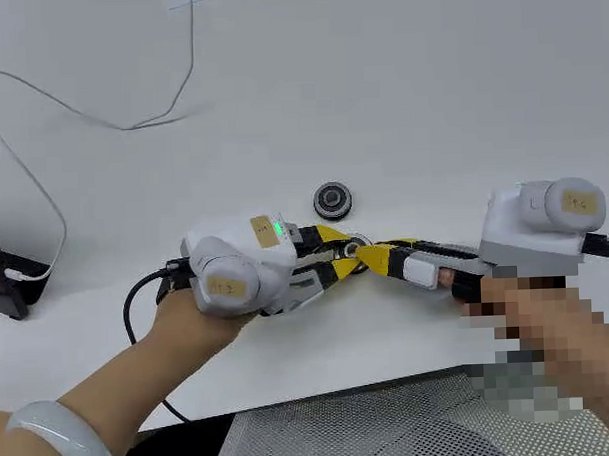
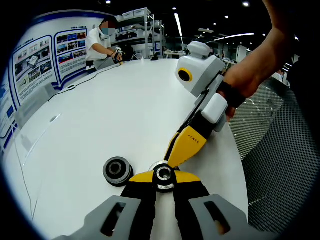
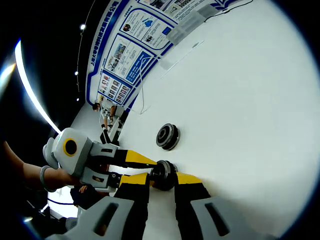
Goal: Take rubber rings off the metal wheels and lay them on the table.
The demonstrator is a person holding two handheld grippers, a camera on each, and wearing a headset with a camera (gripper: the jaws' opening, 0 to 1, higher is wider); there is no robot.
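White table (image 1: pixel 400 105), left gripper (image 2: pixel 163 178) at the near middle clenched on a metal wheel (image 1: pixel 354 250), right gripper (image 3: pixel 162 179) meeting it from the right, jaws clamped on that same wheel, second wheel (image 1: pixel 333 199) lying apart just beyond them.

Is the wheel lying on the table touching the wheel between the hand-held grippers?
Apart. In the head view, bare table separates the lying wheel from the gripped wheel.
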